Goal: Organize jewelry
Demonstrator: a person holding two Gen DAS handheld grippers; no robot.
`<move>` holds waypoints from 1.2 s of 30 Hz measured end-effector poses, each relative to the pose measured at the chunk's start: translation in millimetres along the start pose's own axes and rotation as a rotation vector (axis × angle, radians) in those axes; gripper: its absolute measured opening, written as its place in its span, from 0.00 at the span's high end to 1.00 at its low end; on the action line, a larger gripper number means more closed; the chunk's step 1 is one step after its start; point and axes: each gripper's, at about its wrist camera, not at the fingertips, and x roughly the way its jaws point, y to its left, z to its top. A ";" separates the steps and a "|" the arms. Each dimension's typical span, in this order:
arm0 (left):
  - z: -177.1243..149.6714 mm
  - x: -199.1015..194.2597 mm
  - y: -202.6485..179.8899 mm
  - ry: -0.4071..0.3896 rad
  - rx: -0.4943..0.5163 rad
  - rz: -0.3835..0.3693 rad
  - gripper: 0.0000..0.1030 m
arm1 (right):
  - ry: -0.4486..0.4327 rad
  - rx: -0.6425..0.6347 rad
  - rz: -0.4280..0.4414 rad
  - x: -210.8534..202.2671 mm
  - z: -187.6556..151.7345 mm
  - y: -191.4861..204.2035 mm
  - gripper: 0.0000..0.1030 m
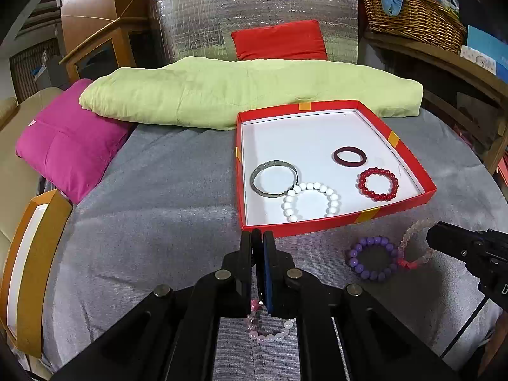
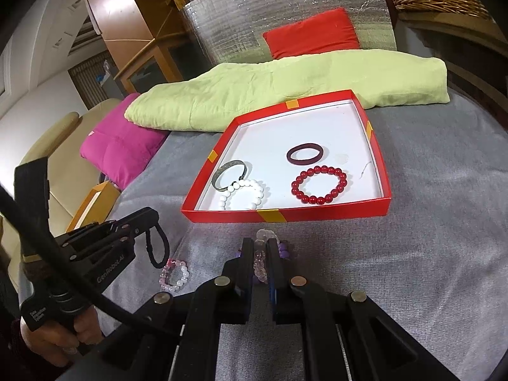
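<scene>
Four bracelets already lay in the shallow red box on the bed, while the left gripper pinched a thin black loop and the right gripper apparently squeezed a pale glassy beaded bracelet beside smooth purple beads.

Four bracelets in the box, folded blanket behind.

A grey blanket covers the bed, silver foil panel and wooden cabinet behind.
</scene>
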 end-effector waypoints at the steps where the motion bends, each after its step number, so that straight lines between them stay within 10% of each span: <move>1: -0.1 -0.1 0.0 0.000 0.000 0.000 0.93 | 0.000 0.000 0.000 -0.1 -0.2 0.3 0.92; 36: 0.3 -3.4 0.8 -0.009 0.008 0.033 0.93 | -0.002 0.000 0.011 0.8 0.0 1.2 0.92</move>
